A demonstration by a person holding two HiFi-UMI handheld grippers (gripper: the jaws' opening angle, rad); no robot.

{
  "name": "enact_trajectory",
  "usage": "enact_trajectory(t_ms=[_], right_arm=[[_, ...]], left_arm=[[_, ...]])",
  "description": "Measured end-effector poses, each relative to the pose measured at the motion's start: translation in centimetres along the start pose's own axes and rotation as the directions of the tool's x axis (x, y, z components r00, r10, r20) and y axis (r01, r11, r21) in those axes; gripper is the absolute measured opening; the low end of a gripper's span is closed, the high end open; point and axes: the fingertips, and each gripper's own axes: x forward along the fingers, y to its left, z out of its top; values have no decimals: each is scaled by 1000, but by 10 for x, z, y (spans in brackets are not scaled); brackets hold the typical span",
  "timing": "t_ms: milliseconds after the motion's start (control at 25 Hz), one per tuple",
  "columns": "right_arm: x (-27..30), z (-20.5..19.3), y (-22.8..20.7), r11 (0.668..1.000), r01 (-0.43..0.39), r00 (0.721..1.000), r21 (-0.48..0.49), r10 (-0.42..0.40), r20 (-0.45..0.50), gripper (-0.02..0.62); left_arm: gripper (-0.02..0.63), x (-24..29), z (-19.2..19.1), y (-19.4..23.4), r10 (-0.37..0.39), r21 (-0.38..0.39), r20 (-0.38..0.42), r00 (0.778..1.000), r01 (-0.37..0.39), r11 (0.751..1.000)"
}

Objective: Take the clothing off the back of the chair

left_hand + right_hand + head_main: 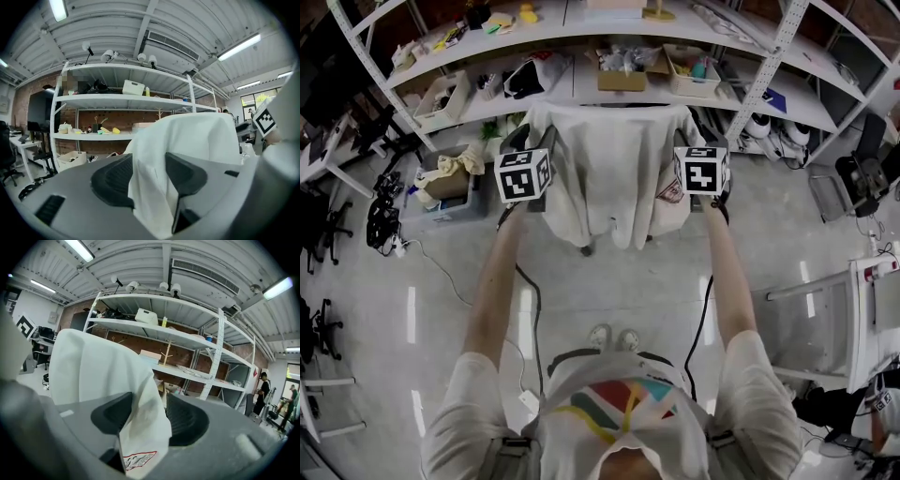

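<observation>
A white garment [611, 169] hangs over the back of a chair and hides nearly all of it. My left gripper [536, 152] is shut on the garment's left shoulder, my right gripper [697, 150] on its right shoulder. In the left gripper view white cloth [197, 136] is pinched between the two dark pads [112, 180] of the left gripper [150, 176]. The right gripper [147, 420] likewise clamps a fold of the garment [89, 366], with a red-printed label [138, 459] hanging below its jaws.
Metal shelving [581, 56] loaded with boxes stands right behind the chair. A crate with a cardboard box [448, 180] sits on the floor at the left, beside cables [382, 220]. A white frame [853, 309] stands at the right. Cables trail by my feet.
</observation>
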Motion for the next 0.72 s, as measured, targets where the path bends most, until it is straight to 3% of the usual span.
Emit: enact_trajectory(t_ms=[120, 240, 480, 720], right_arm=[[4, -3, -1, 1000, -1, 1000, -14, 1, -14, 222], [6, -5, -2, 1000, -1, 1000, -15, 1, -24, 222], [18, -26, 1, 1000, -13, 998, 9, 13, -65, 209], [21, -27, 5, 999, -35, 997, 30, 37, -67, 120]], left_arm=[[209, -4, -2, 3, -30, 12, 15, 999, 30, 999], [209, 1, -18, 5, -40, 28, -30, 999, 41, 999], [205, 15, -24, 3, -103, -21, -72, 992, 102, 995], [64, 16, -22, -5, -111, 23, -83, 990, 113, 993]])
